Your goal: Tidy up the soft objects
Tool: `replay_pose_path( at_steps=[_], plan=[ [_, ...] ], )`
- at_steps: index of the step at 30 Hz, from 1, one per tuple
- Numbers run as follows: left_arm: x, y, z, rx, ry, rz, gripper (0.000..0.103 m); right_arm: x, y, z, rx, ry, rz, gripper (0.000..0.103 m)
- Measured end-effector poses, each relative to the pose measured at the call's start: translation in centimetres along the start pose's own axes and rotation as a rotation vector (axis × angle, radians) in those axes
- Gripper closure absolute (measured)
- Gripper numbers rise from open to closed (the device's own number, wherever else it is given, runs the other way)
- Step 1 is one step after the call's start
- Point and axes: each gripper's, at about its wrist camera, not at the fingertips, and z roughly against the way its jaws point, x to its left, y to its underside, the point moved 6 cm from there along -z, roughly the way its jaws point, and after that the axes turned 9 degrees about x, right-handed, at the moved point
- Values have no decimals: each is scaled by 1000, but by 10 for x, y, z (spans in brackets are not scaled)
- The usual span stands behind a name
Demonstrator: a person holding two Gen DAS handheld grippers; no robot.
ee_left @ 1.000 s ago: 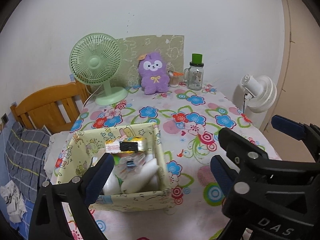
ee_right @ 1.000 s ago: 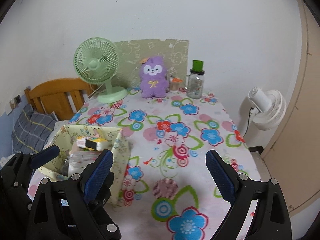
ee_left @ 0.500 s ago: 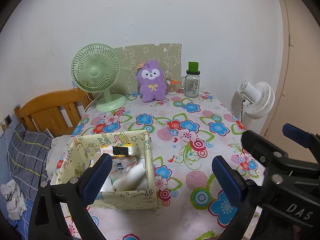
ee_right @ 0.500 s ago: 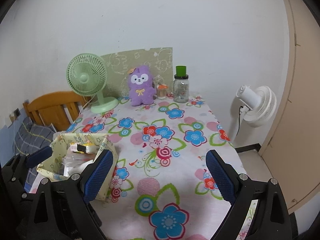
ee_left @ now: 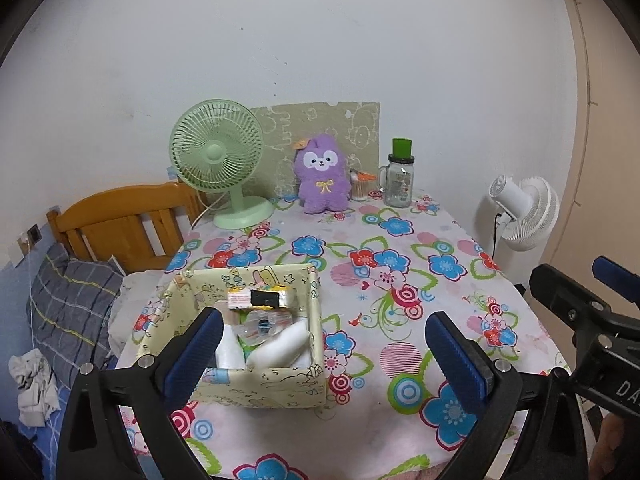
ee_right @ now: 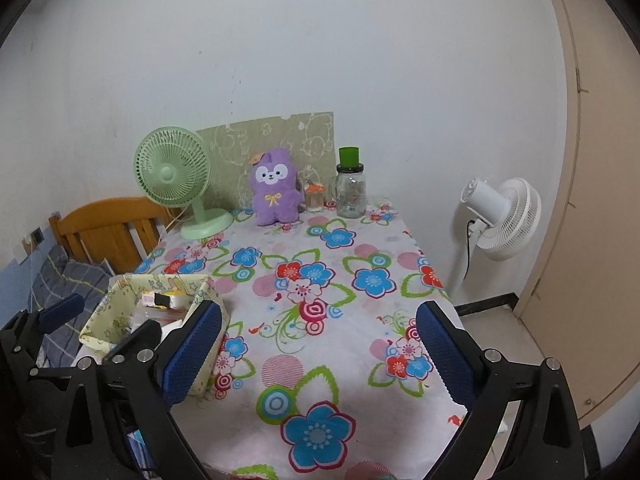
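Two grippers hang over the near edge of the desk (ee_right: 360, 360), whose flowered cloth carries everything in play, and both stand with jaws spread wide and empty. On the desk's near left corner sits the pale yellow storage box (ee_left: 256, 384), open-topped and already holding white rolls and small packets; the left gripper (ee_left: 320, 344) hovers just in front of it, its left finger overlapping the box's front corner in that view. The purple plush toy (ee_right: 274, 192), the only soft thing out on the cloth, sits upright at the far edge against a patterned board, between the green desk fan (ee_right: 176, 184) and the glass jar (ee_right: 351, 190), well apart from both grippers. It lies straight ahead and a little left of the right gripper (ee_right: 316, 344), its long axis vertical. Neither gripper looks clearly nearer; the reach would run the desk's whole depth, I judge.
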Motion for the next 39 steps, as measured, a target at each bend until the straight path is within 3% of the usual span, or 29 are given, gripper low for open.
replay_pose_path(
  at_steps=[21,39],
  plan=[
    [-6,2,29,-86,26,3,0,-14,14,31,-31,38,11,3],
    [6,2,33,-93,35,32,0,-10,12,33,-49,19,2,2]
  ],
)
